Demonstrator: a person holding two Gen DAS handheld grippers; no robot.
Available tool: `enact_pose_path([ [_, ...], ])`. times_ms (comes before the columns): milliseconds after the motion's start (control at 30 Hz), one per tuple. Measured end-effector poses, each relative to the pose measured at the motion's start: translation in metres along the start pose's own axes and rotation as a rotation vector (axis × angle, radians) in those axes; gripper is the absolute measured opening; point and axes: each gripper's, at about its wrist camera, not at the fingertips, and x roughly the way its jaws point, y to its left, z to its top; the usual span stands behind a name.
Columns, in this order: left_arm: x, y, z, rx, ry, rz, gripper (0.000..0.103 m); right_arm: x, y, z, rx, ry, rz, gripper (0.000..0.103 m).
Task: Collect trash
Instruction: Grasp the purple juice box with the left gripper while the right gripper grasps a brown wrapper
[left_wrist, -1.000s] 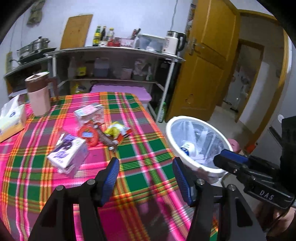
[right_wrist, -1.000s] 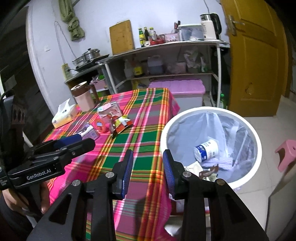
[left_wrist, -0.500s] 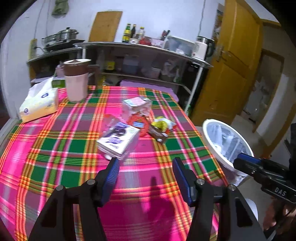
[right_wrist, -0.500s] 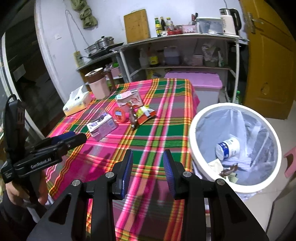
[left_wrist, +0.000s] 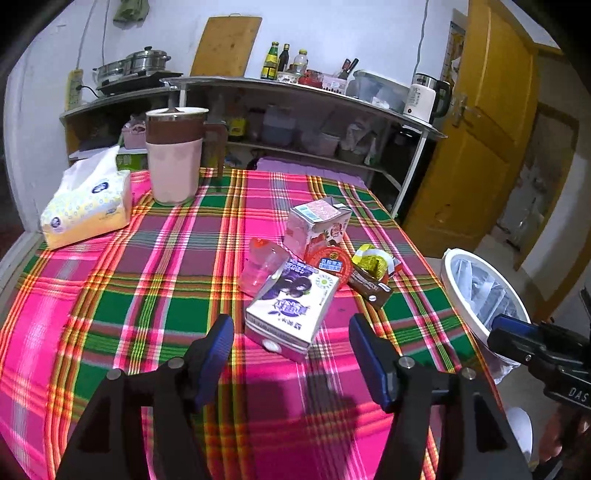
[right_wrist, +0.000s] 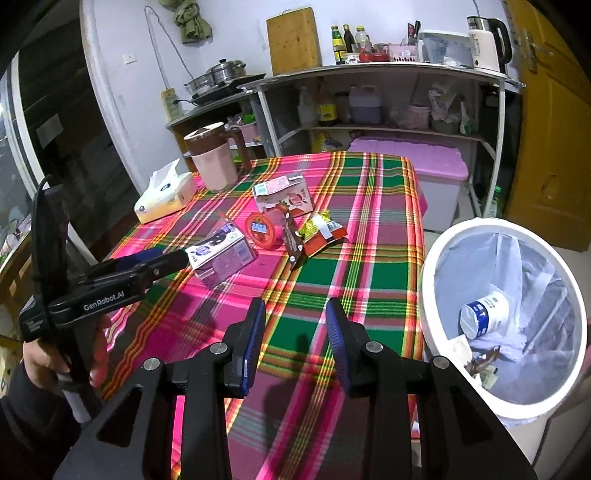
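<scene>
A purple-and-white drink carton lies on the plaid tablecloth, just ahead of my open, empty left gripper. Behind it lie a clear pink cup, a pink strawberry carton, a red round lid, a brown wrapper and a yellow wrapper. The white bin with a plastic liner stands to the right of the table and holds a cup and scraps. My right gripper is open and empty over the table's near edge, left of the bin. The carton also shows there.
A pink jug with a brown lid and a tissue pack stand at the table's far left. A metal shelf with bottles, a kettle and pots is behind. A pink storage box and a yellow door are to the right.
My left gripper has swung left from the bin toward the table and closed in on the purple carton. My right gripper has drawn back a little from the bin.
</scene>
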Motion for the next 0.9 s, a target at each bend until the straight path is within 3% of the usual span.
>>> enact_pose_path([
  [567, 0.051, -0.003, 0.007, 0.106, 0.093, -0.02, 0.067, 0.035, -0.001, 0.018, -0.013, 0.037, 0.003, 0.039],
  [633, 0.052, -0.003, 0.004, 0.098, 0.098, -0.029, 0.059, 0.041, 0.001, 0.021, -0.018, 0.044, 0.005, 0.039],
  [900, 0.034, 0.0, -0.004, 0.039, 0.056, -0.023, 0.058, 0.066, 0.003, 0.03, -0.04, 0.085, 0.022, 0.039],
])
